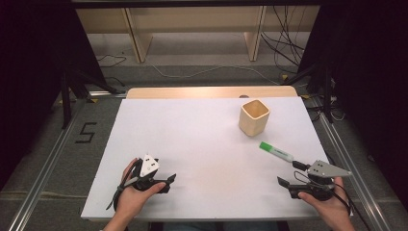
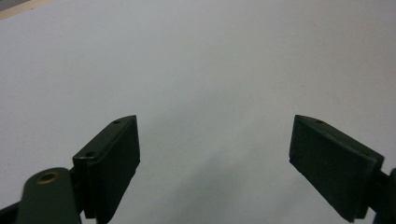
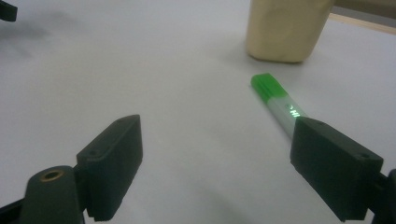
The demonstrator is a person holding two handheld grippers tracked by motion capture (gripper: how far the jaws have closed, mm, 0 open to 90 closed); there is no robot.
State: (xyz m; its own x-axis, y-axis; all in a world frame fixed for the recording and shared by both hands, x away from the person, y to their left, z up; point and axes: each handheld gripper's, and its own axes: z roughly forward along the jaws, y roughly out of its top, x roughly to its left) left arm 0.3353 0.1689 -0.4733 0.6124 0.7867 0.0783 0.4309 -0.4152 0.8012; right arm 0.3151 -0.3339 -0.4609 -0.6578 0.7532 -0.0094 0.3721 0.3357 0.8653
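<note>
A green-capped highlighter (image 1: pixel 276 151) (image 3: pixel 276 99) lies on the white table top (image 1: pixel 202 144), right of centre. Behind it stands an empty, squarish wooden cup (image 1: pixel 254 117) (image 3: pixel 285 28), upright. My right gripper (image 1: pixel 290 173) (image 3: pixel 215 140) rests low at the front right, open, with nothing between its jaws. The highlighter's near end runs behind the right-hand jaw in the right gripper view, outside the gap. My left gripper (image 1: pixel 168 184) (image 2: pixel 215 140) sits at the front left, open over bare white surface.
A wooden board edge (image 1: pixel 211 91) runs behind the white sheet. Metal rails (image 1: pixel 43 163) flank the table on both sides, and cables lie on the floor beyond. A dark tip of the other gripper (image 3: pixel 7 11) shows at the top left of the right gripper view.
</note>
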